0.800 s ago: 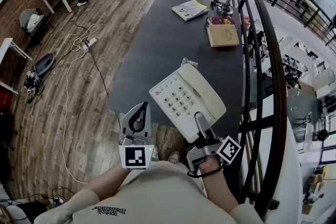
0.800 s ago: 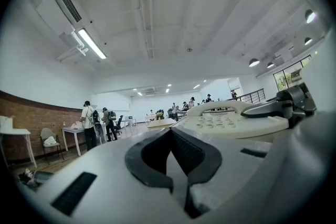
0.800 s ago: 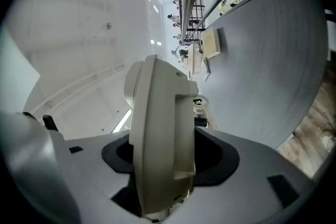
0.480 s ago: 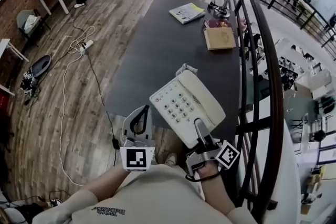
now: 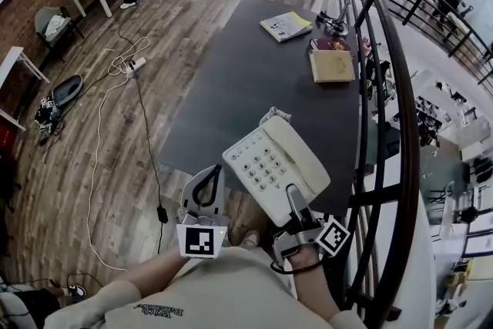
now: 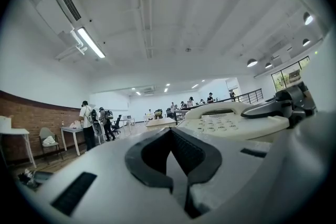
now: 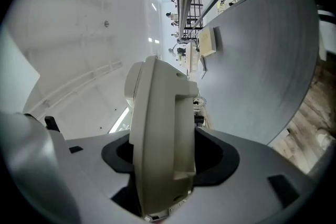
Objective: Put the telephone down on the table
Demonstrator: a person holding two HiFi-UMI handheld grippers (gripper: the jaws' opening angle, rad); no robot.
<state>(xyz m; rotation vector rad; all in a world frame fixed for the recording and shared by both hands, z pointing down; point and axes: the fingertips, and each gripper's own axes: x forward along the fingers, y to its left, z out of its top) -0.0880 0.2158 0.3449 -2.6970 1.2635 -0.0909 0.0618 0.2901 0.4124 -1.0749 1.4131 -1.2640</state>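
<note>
- telephone [image 5: 276, 163]: cream desk set, airborne over 6 o'clock end of table [image 5: 254, 65], keypad up, tilted.
- right gripper [image 5: 296, 200]: jaws spread wide, clamped on the set's 5 o'clock edge.
- left gripper [image 5: 206, 181]: at 8 o'clock of phone, jaws together, empty.
- Judged: rigid plastic shell, moderate weight, smooth and slippery. 1 edge grip leaves it cantilevered. Handset likely loose in cradle, so keep level.

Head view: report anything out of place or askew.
The telephone is off the table, held tilted in the air above its near end by the right tongs clamped on its near edge. Nothing else stands out.
</note>
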